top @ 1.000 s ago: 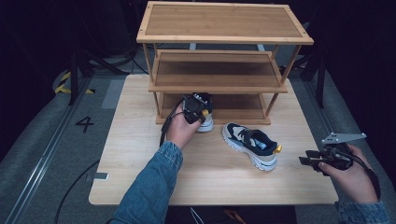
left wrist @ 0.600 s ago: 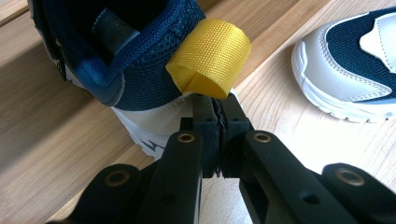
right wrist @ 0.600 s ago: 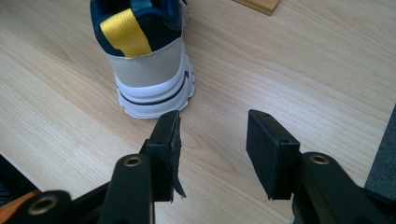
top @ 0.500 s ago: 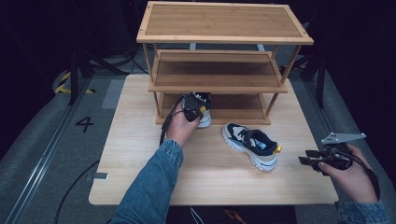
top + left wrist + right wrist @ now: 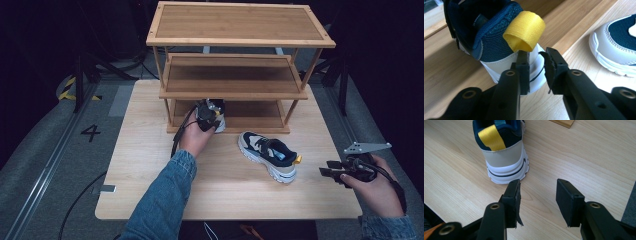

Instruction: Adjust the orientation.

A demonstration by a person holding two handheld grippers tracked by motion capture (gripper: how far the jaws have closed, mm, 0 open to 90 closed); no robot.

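A navy and white sneaker (image 5: pixel 486 32) with a yellow heel loop (image 5: pixel 524 33) stands at the front edge of the wooden rack's lowest shelf (image 5: pixel 446 67), heel towards me. My left gripper (image 5: pixel 536 53) sits right behind that heel, just under the loop, jaws a little apart with nothing between them. From the high view, the left gripper (image 5: pixel 214 111) covers most of this sneaker (image 5: pixel 220 125). Its mate (image 5: pixel 267 154) lies on the table to the right. My right gripper (image 5: pixel 537 187) is open, a short way behind the mate's heel (image 5: pixel 504 157), near the table's right edge (image 5: pixel 326 172).
The three-tier wooden rack (image 5: pixel 235 25) takes up the back of the light wooden table (image 5: pixel 225 195). Its upper two shelves hold nothing. Dark floor with a painted number lies to the left of the table.
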